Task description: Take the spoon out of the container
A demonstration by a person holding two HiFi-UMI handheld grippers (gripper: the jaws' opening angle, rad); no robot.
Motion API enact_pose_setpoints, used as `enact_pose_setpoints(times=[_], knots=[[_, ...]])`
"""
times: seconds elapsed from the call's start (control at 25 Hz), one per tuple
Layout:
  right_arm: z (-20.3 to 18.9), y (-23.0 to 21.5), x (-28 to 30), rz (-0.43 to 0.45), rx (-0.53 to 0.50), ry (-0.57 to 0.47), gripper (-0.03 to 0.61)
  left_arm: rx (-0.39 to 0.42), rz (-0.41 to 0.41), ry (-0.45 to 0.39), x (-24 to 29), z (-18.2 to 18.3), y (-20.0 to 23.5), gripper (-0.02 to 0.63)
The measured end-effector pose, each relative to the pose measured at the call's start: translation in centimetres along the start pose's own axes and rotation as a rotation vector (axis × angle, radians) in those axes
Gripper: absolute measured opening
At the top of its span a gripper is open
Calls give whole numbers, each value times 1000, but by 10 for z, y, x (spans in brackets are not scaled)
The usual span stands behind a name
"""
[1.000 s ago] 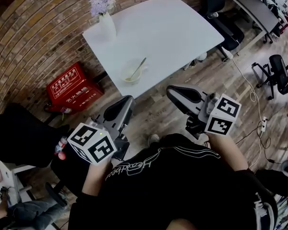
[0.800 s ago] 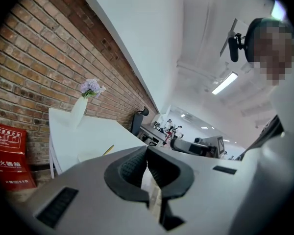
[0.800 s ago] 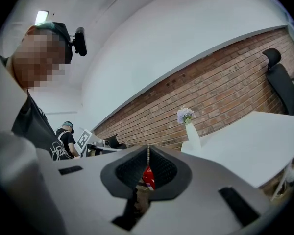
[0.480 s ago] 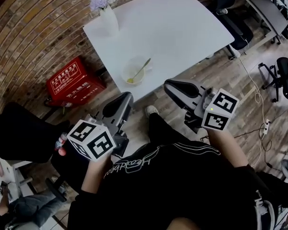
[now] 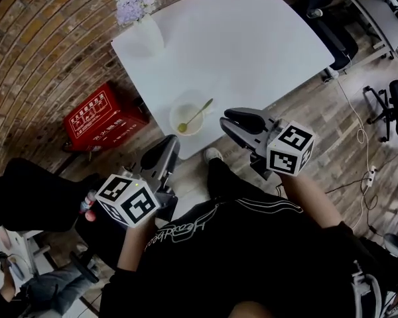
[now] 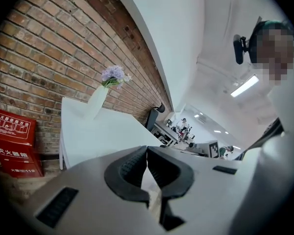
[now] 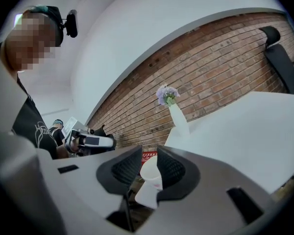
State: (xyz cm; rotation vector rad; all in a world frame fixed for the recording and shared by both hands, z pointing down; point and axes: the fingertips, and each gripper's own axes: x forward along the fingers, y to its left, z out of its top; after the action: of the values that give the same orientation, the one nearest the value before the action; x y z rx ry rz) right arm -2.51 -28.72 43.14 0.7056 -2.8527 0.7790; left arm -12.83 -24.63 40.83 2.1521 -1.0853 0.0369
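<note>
A white bowl [image 5: 186,108] stands at the near edge of the white table [image 5: 252,38], and a gold spoon [image 5: 196,115] leans in it with its handle toward the right. My right gripper [image 5: 223,120] hovers just right of the bowl. Its jaws are opening and hold nothing. In the right gripper view the bowl [image 7: 149,173] shows through the gap of the right gripper [image 7: 149,153], still apart from it. My left gripper [image 5: 171,143] hangs below the table edge, over the floor. In the left gripper view the left gripper [image 6: 147,151] is shut and empty.
A white vase [image 5: 146,37] with lilac flowers stands at the table's far left corner. A red box [image 5: 103,119] sits on the floor by the brick wall. Black office chairs [image 5: 328,18] stand to the right, and a cable [image 5: 358,134] runs over the wooden floor.
Both grippers have come closer to the table and the bowl. The right gripper's jaws have parted from shut. The left gripper stays shut.
</note>
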Motion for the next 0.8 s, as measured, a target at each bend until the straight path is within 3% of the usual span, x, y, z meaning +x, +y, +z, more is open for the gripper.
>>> enact_pose_setpoints(times=[0.16,0.52,0.8], knots=[[-3,-23,17,-23,19,25,114,-31,30,-3,10,7,18,5],[-23,-46,50,-28,35,98,123,-102,69,10,21,1,51,5],[-30,-51,68,-29,43,120,121,-105,81,22,19,-2,56,5]])
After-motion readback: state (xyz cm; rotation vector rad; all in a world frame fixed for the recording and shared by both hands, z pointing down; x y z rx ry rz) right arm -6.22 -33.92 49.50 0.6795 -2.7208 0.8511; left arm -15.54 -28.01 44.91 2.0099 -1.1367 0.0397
